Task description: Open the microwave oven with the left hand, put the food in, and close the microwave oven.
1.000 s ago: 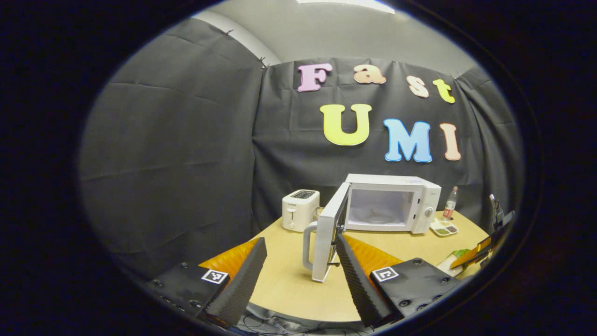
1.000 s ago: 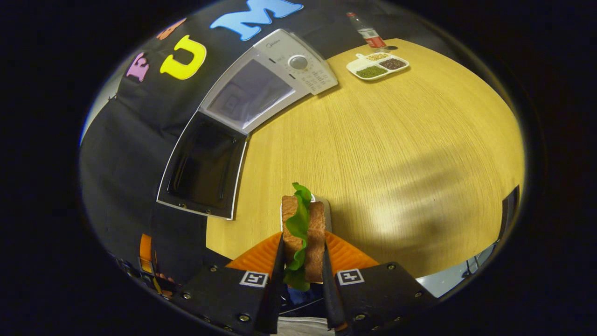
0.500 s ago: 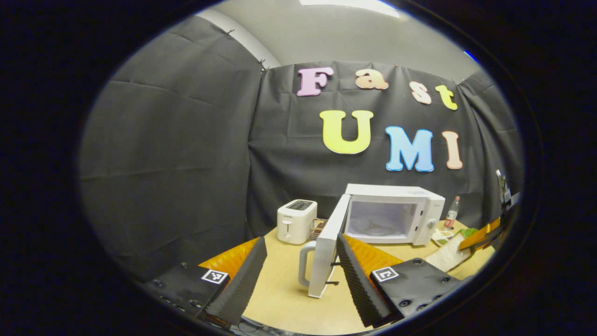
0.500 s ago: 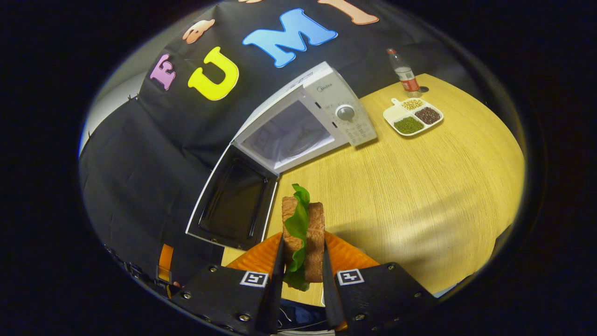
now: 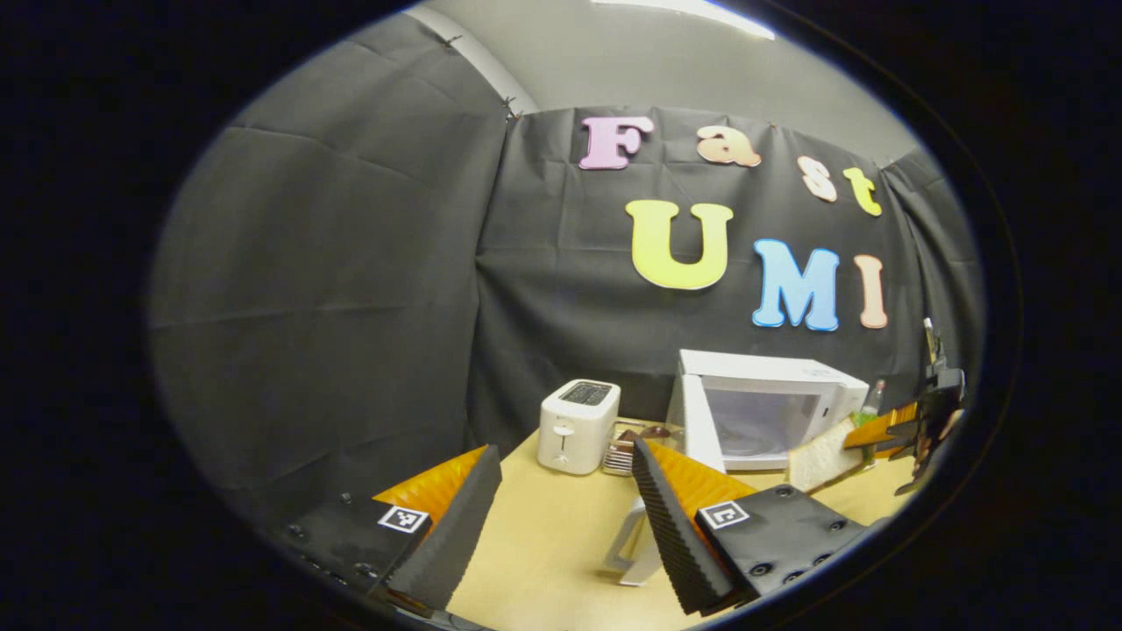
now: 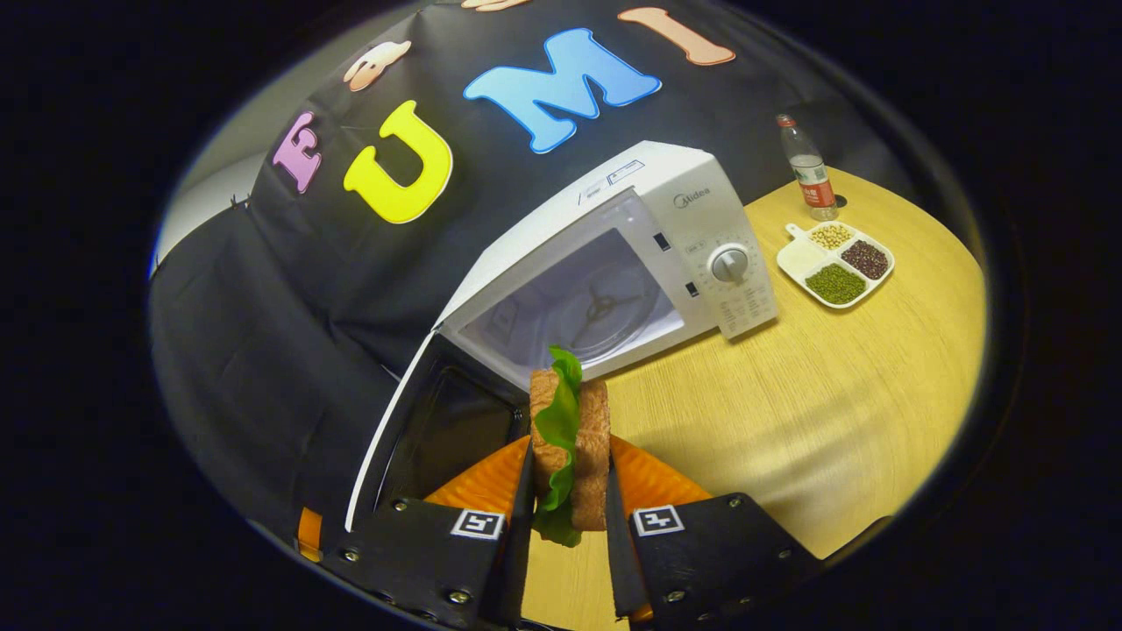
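The sandwich point(image 6: 570, 456), two slices of brown bread with a green lettuce leaf standing between them, is pinched on edge between the two fingers of the right gripper point(image 6: 565, 526), one finger pressing each slice. It is held above the wooden table point(image 6: 815, 403), just in front of the microwave oven point(image 6: 684, 228) and in line with its open cavity. In the left gripper view the same sandwich point(image 5: 820, 460) shows at the far right, held by the right gripper point(image 5: 885, 434) close to the oven's front.

The microwave oven point(image 5: 771, 386) is white and stands at the back of the table against the black cloth wall. Its door point(image 6: 429, 429) is swung wide open to the side, dark inner window facing out, and the bare white cavity point(image 6: 587, 307) shows a turntable hub at its floor. The control panel with a round dial point(image 6: 729, 263) sits on the side away from the door. In the left gripper view the door point(image 5: 701, 429) is seen nearly edge-on, and its white handle point(image 5: 627, 548) shows low down, partly hidden behind one finger.

The left gripper point(image 5: 561, 517) has its fingers spread apart with nothing between them, held over the table point(image 5: 543, 543) and apart from the door handle.

A white toaster point(image 5: 577, 425) stands beside the oven on the door side, with a small rack of dark items point(image 5: 624, 447) between them; what they are is unclear. On the panel side lie a white divided dish point(image 6: 837, 263) of beans and grains and, behind it, a plastic bottle with a red label point(image 6: 808, 171).
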A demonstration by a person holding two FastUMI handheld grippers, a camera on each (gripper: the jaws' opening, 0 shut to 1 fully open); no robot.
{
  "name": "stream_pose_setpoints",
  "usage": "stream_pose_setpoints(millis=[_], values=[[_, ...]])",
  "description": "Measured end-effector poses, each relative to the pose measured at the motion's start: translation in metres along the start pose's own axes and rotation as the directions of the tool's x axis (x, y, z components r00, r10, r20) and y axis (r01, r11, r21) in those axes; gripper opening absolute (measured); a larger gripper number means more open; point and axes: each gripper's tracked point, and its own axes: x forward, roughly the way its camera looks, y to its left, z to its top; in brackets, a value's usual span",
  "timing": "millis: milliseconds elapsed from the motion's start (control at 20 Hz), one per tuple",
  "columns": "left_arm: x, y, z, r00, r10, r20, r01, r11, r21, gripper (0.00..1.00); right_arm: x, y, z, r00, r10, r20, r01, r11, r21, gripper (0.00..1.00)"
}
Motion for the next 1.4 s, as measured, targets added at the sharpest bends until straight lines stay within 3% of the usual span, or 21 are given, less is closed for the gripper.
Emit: stream_pose_setpoints(millis=[50,350,650,1200,1400], values=[[0.007,0.008,0.001,1.0,0.002,-0.004,-0.002,1.0,0.005,0.94,0.012,0.003,0.004,1.0,-0.002,0.02,0.002,1.0,0.011,0.39],[0.043,0.039,-0.004,0.999,0.0,-0.035,0.001,1.0,0.031,0.98,0.081,0.016,0.022,0.988,-0.005,0.152,-0.011,0.994,0.108,0.39],[0.062,0.052,-0.012,0.997,-0.003,-0.078,0.008,0.998,0.067,0.96,0.142,0.02,0.034,0.967,0.003,0.256,-0.071,0.964,0.257,0.39],[0.069,0.091,-0.045,0.985,0.064,-0.162,-0.043,0.99,0.132,0.98,0.22,-0.017,0.067,0.911,-0.07,0.406,-0.114,0.905,0.411,0.39],[0.071,0.094,-0.05,0.982,0.067,-0.176,-0.044,0.99,0.13,0.99,0.233,-0.032,0.066,0.911,-0.105,0.398,-0.081,0.903,0.423,0.39]])
